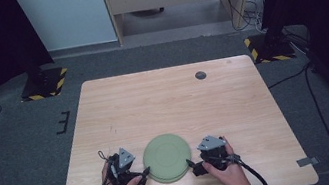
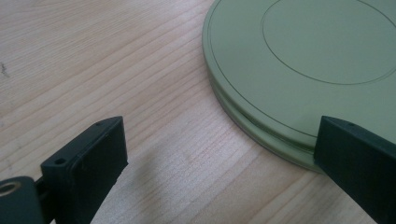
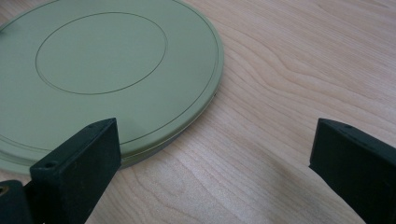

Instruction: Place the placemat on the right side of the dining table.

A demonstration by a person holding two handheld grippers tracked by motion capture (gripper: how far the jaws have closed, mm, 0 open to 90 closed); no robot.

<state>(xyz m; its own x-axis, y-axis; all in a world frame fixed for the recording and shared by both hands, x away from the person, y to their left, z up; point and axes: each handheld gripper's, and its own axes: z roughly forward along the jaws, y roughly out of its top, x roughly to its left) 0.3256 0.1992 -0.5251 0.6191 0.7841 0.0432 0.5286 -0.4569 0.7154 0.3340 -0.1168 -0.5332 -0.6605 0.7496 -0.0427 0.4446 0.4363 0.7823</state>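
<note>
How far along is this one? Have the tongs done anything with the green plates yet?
Nothing looks done: the green plates lie stacked, upside down, near the front edge of the table. In hand: the left tongs and right tongs sit open at opposite sides of the stack, one jaw of each at the rim, gripping nothing. Any grasp, lift or separating is still ahead.

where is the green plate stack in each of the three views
High view: the green plate stack lies near the table's near edge, between the left gripper and the right gripper.
Left gripper view: the stack is at the upper right, its rim by the right jaw.
Right gripper view: it is at the upper left, its rim behind the left jaw.
Shared landmark: the circle line on the top plate.
</note>
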